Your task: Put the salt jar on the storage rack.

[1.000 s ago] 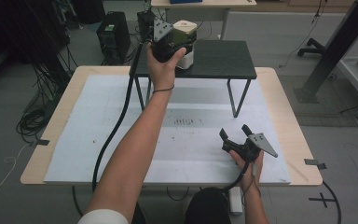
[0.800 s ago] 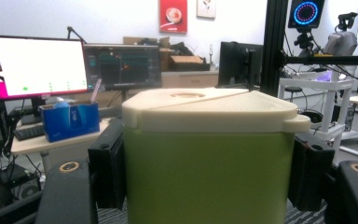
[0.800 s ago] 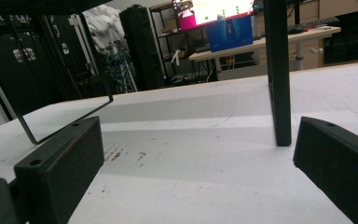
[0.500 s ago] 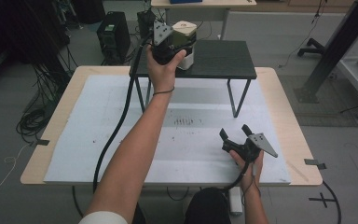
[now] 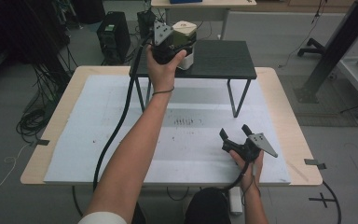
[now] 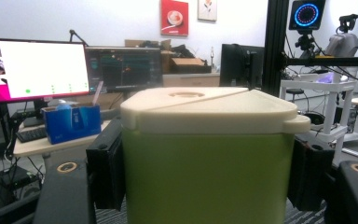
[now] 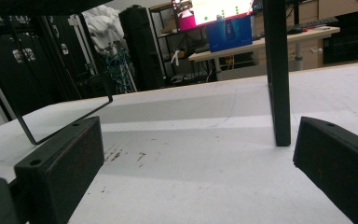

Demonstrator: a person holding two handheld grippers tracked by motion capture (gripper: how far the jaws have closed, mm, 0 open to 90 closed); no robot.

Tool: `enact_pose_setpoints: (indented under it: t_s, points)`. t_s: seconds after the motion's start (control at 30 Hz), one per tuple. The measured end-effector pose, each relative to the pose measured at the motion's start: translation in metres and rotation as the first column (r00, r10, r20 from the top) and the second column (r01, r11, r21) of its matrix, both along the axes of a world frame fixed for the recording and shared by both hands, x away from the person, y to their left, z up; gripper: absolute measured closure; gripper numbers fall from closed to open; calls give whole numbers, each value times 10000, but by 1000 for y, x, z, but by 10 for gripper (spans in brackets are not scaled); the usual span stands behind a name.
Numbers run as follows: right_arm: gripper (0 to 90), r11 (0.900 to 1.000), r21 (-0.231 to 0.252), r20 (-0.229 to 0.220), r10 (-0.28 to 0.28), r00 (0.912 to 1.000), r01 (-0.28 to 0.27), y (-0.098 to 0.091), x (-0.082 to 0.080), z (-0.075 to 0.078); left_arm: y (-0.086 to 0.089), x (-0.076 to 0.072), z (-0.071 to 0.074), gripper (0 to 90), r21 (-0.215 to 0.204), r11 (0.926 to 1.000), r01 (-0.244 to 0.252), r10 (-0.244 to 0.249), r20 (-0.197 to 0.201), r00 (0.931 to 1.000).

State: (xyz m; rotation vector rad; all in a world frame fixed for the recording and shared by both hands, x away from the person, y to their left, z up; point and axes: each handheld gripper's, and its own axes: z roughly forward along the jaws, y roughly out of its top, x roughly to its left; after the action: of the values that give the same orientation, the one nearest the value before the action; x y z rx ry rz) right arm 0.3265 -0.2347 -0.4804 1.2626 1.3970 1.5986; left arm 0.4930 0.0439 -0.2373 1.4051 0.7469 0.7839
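Observation:
A green container with a cream lid [image 5: 185, 29] stands on the black raised shelf [image 5: 223, 58] at the far side of the table. My left gripper [image 5: 176, 45] reaches it from the near side, and its pads [image 6: 106, 172] press both sides of the container [image 6: 205, 163]. These jaws have just been opening a touch, with the container still between them. My right gripper [image 5: 234, 131] rests low over the white mat near the front right. It is open, with nothing between its pads [image 7: 60, 172].
The shelf stands on thin black legs [image 7: 277, 70] over the white mat [image 5: 121, 140] that covers the wooden table. Faint dark marks [image 5: 186, 121] dot the mat's middle. A cable [image 5: 116, 126] trails from the left gripper across the mat's left part.

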Motion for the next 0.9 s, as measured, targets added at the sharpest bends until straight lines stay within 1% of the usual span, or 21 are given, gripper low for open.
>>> enact_pose_setpoints:
  t_s: [0.07,0.1,0.13,0.17,0.2,0.23,0.27,0.3,0.33,0.4,0.53,0.63,0.67,0.7,0.8,0.9]
  points:
    - [18,10000,-16,15,0,10000,0,0,0,0,2,2,0,237,-97,9999,-42,39,-256,9997]
    - [18,10000,1,2,-8,10000,8,0,0,0,2,2,0,202,-85,10000,-44,41,-303,9995]
    - [18,10000,1,2,-8,10000,8,0,0,0,3,2,1,202,-78,10000,-62,59,-299,9995]
    - [18,10000,-18,6,-16,10000,16,0,0,0,3,2,1,178,-46,9999,-122,121,-292,9995]
    - [18,10000,-13,-11,-8,10000,8,0,0,0,3,3,1,107,-59,9999,-142,140,-318,9994]
    - [18,10000,-17,-17,-1,10000,1,0,0,0,4,3,1,74,-30,9999,-147,145,-332,9993]
    - [18,10000,-17,-17,-1,10000,1,0,0,0,4,2,1,74,-20,9997,-228,227,-331,9992]
    - [18,10000,-17,-24,-7,10000,7,0,0,0,4,2,2,19,-30,9997,-243,242,-356,9991]
    - [18,10000,-16,-20,-9,10000,9,0,0,0,5,1,2,3,-10,9997,-242,242,-288,9993]
    - [18,10000,-22,-33,-12,10000,11,0,0,0,4,-2,4,2,102,9997,-234,235,-115,9997]
    - [18,10000,-16,-28,-12,10000,12,0,0,0,7,-12,9,2,159,9998,-144,144,-51,9999]
    - [18,10000,-27,-46,-5,10000,5,0,0,0,12,-25,13,2,289,9996,-34,33,37,10000]
    - [18,10000,-27,-48,-2,10000,2,0,0,0,14,-30,13,2,275,9996,11,-13,61,10000]
    - [18,10000,-24,-34,3,10000,-3,0,0,0,16,-34,14,2,219,9998,-22,22,21,10000]
    - [18,10000,-29,-42,2,10000,-2,0,0,0,25,-48,14,2,157,9998,92,-90,-155,9998]
    - [18,10000,-50,-46,7,10000,-7,0,0,0,36,-62,13,2,147,9996,258,-257,-85,9996]
